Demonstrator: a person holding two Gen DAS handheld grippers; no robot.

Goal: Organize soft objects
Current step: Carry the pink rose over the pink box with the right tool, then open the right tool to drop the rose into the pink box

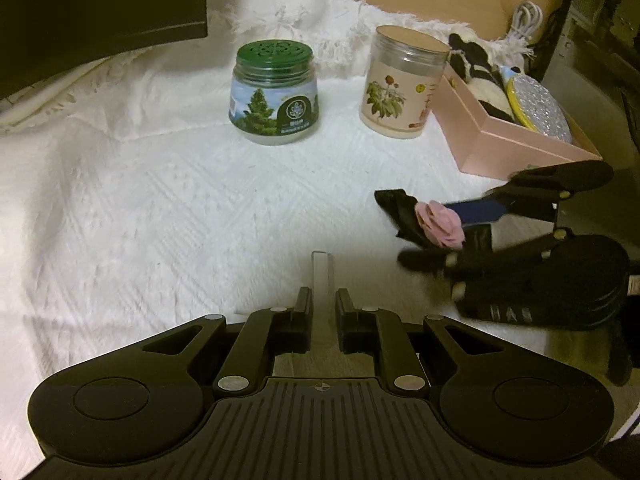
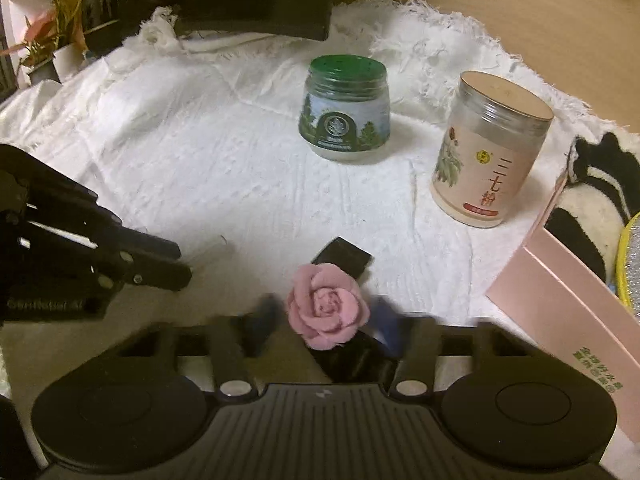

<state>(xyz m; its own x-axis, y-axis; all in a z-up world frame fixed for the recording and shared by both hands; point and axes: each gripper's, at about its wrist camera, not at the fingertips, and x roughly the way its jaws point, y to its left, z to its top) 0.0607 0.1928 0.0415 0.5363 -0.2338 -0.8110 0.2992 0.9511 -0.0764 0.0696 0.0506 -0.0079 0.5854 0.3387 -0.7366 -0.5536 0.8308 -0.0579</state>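
Right gripper (image 2: 324,320) fingers flank the pink rose (image 2: 326,311) (contact blurred, grip unclear). Left gripper (image 1: 322,304) fingers closed, empty, left of it.

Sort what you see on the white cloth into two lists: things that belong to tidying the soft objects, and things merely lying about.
Belongs to the job:
- pink fabric rose on its black strap, between the right gripper fingers
- pink box
- black-and-white plush in the box

Lying about:
- green-lidded jar
- tan-lidded jar
- white cable
- potted plant
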